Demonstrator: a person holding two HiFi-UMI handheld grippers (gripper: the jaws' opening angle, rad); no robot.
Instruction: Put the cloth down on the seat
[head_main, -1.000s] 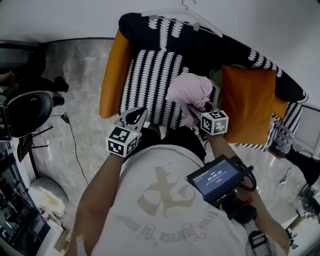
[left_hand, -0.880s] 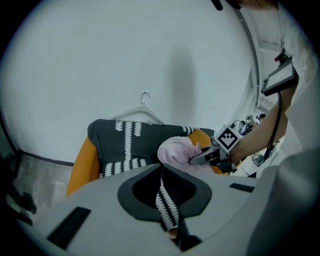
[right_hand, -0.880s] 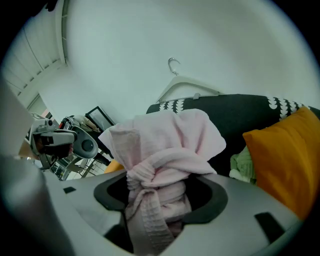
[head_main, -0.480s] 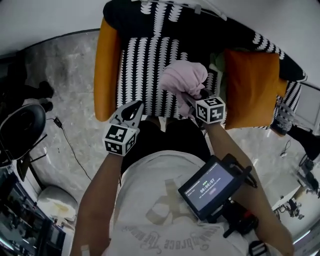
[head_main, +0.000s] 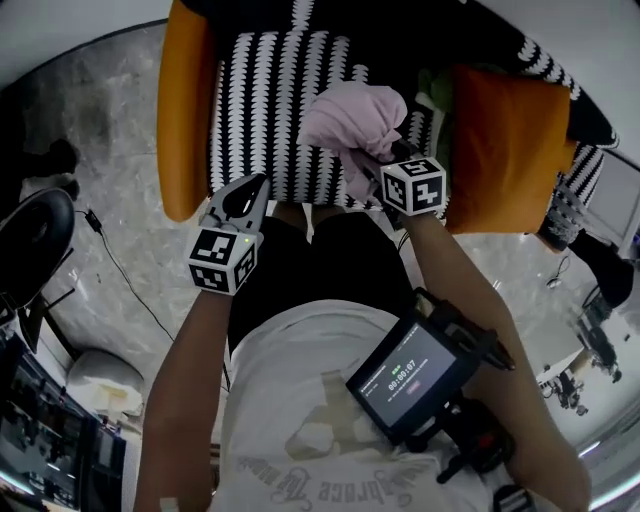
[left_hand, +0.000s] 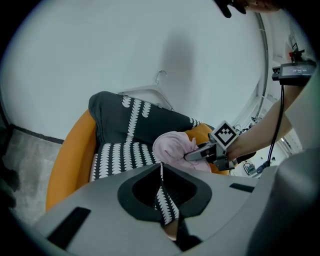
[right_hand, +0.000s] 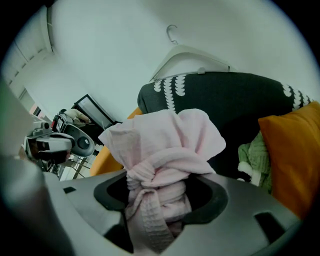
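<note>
A bunched pink cloth (head_main: 355, 118) hangs over the chair's black-and-white patterned seat (head_main: 265, 120), gripped near its knotted lower part by my right gripper (head_main: 367, 168). In the right gripper view the cloth (right_hand: 167, 145) fills the space between the jaws of the right gripper (right_hand: 160, 187) and billows above them. My left gripper (head_main: 255, 185) hovers at the seat's front edge, left of the cloth, jaws closed on nothing. In the left gripper view the left gripper (left_hand: 161, 167) points at the seat (left_hand: 117, 155), with the cloth (left_hand: 172, 147) to the right.
The chair has orange sides (head_main: 185, 110). An orange cushion (head_main: 505, 135) and a green plush (right_hand: 255, 155) sit at its right. A white hanger (right_hand: 192, 56) rests on the chair back. An office chair (head_main: 30, 240) and a cable (head_main: 120, 285) are on the floor at left.
Both grippers and the view have moved forward toward the chair; the seat now lies higher in the frame. The cloth stays held in the right gripper.
</note>
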